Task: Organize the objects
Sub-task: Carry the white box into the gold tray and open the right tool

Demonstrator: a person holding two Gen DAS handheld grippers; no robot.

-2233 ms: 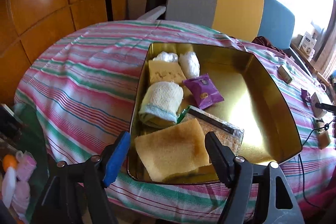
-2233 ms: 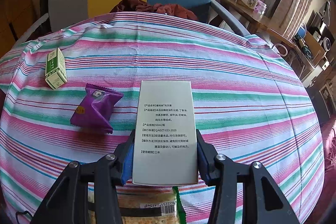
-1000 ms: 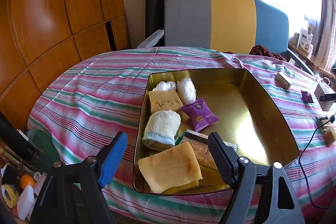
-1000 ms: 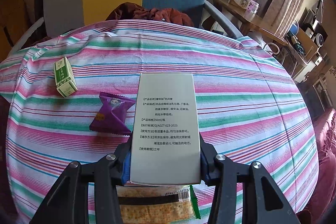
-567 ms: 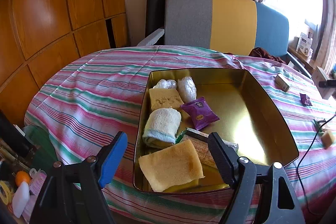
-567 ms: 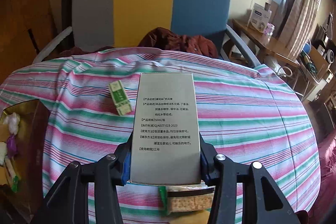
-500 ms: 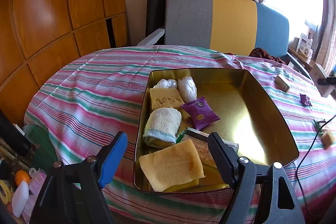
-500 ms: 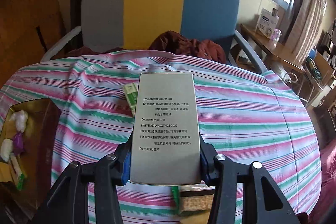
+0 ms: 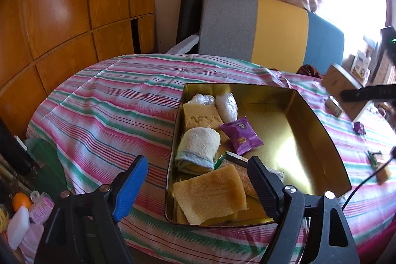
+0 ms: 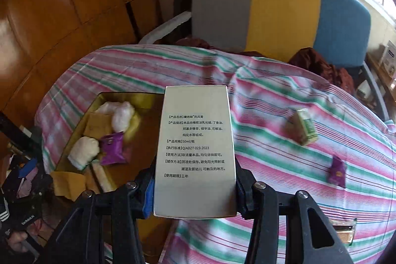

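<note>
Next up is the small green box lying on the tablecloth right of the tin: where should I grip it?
Grip the small green box across its two long narrow sides, coming from above. It lies flat and skewed on the tablecloth, clear of the purple packet, so turn the fingers to match.

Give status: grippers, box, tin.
Right gripper shut on grey box, near gold tin. Left gripper open, empty, at tin's near edge. Tin's right half bare; nothing blocking.

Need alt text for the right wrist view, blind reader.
The right gripper is shut on a pale box printed with Chinese text, held above a striped tablecloth. Left of it an open gold tin holds cloths and a purple packet; to the right, a small green box and another purple sachet lie on the cloth.
</note>
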